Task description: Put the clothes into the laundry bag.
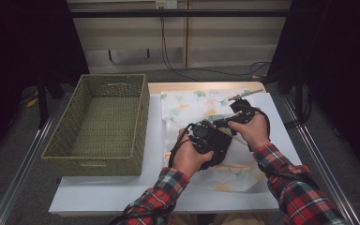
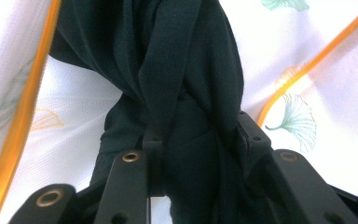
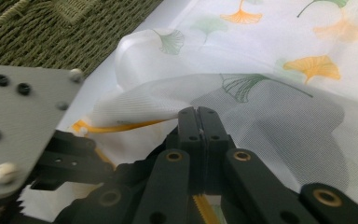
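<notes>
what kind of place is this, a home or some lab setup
Probably a lab or recording setup, not a home: a white table between metal floor rails, dark curtains at both sides, and loose cables along the wall behind.

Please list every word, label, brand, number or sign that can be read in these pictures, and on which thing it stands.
None can be read.
White mesh laundry bag with orange trim: ginkgo-leaf pattern, no text.
Dark green garment: plain.
Woven olive-green basket: no label.
Wall plate at the back: too small to read.
</notes>
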Demonstrator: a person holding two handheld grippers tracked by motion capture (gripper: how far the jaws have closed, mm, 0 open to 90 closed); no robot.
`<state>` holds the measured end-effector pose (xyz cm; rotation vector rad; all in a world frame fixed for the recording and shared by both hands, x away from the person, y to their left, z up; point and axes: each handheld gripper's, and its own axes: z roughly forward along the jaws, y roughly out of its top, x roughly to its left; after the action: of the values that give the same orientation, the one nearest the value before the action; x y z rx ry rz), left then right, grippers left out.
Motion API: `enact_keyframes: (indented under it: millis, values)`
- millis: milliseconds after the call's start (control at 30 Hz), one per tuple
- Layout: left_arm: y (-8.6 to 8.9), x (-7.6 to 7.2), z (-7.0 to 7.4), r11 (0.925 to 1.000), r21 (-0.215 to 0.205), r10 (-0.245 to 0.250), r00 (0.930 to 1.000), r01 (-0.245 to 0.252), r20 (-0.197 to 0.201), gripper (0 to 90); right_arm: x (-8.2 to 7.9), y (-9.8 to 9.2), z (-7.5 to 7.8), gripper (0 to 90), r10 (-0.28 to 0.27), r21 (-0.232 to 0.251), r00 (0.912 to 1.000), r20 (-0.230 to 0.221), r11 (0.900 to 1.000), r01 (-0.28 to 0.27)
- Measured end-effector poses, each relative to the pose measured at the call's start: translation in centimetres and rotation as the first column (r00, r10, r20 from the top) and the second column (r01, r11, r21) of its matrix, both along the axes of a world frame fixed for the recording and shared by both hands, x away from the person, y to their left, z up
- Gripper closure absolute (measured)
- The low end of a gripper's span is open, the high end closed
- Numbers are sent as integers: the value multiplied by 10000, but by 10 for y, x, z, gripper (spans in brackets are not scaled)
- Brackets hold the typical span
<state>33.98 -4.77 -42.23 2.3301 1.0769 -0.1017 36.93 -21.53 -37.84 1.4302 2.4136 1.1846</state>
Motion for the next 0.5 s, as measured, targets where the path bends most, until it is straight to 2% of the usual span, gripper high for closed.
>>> enact_keyframes:
  millis: [167,300,333,367,467,500]
  values:
    - [2,5,1,9998,11,188,9997,-188,173,632,-2,-1,3,900,33,-41,10000,-9,10000,-33]
    - [5,7,4,9993,-108,365,9988,-362,316,632,-3,-4,4,900,46,29,10000,62,10000,-46]
    - [4,6,5,9983,-246,539,9979,-530,366,632,-3,-4,4,900,35,46,10000,38,10000,-36]
    - [5,6,7,9993,-149,358,9984,-352,428,632,-3,-4,4,900,38,39,10000,40,10000,-38]
    - [4,7,7,9983,-282,518,9967,-501,624,633,-2,-4,4,900,33,88,10000,33,10000,-33]
    - [5,9,7,9990,-184,418,9970,-407,649,633,-3,-3,5,900,29,67,10000,48,10000,-30]
